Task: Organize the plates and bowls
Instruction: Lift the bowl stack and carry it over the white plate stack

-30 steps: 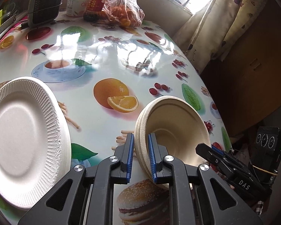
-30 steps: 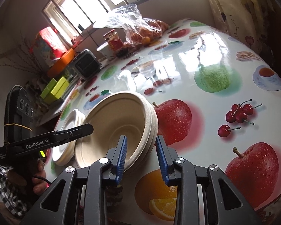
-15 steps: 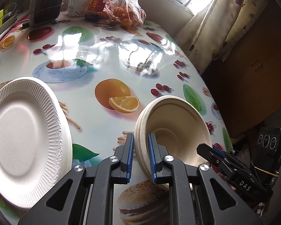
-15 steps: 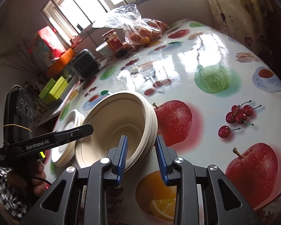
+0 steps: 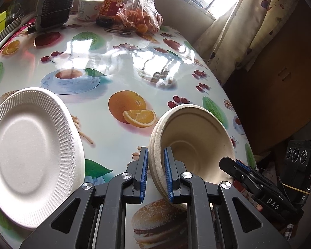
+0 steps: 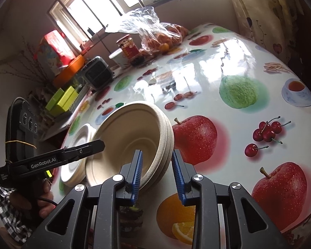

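Observation:
A stack of beige paper bowls [image 5: 192, 137] is held tilted above the fruit-print table [image 5: 118, 62]. My left gripper [image 5: 154, 173] is shut on the near rim of the stack. My right gripper [image 6: 156, 173] straddles the opposite rim [image 6: 165, 145] with its jaws apart; a gap shows on the right side. The right gripper also shows in the left wrist view [image 5: 257, 184]. A stack of white ribbed paper plates [image 5: 31, 155] lies on the table to the left; it also shows in the right wrist view [image 6: 76, 151].
At the far end stand a bag of oranges [image 5: 143, 18], a red-labelled jar [image 5: 112, 6], a white tub [image 5: 89, 6] and a small grey heater [image 5: 54, 8]. The table edge drops off on the right toward a curtain [image 5: 248, 31] and a wooden cabinet [image 5: 284, 72].
The right gripper's jaws have opened a little around the bowl rim. The bowls have lifted slightly in the left gripper. The plates have not moved.

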The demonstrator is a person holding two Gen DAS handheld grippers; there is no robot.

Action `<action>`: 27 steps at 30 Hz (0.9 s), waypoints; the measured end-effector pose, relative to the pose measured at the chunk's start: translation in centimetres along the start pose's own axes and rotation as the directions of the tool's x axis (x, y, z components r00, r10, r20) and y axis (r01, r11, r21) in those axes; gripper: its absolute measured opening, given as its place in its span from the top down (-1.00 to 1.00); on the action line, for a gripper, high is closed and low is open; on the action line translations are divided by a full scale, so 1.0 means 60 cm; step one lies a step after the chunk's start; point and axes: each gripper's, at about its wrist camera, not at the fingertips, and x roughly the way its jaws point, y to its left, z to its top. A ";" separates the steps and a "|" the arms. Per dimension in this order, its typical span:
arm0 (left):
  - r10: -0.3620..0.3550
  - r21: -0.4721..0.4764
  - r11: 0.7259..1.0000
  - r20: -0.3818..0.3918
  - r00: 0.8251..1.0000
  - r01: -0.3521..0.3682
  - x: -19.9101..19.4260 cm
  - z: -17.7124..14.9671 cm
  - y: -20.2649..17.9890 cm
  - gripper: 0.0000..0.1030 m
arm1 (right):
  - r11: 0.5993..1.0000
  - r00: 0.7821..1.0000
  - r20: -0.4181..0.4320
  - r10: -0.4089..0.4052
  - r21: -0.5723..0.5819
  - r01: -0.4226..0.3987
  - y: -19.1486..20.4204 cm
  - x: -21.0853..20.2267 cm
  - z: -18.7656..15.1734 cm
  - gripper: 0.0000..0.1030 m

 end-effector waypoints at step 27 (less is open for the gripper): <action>0.093 -0.058 0.994 0.091 0.992 -0.088 -0.083 -0.006 0.048 0.69 | 0.991 0.997 -0.026 0.068 -0.113 -0.070 0.100 0.036 0.022 0.43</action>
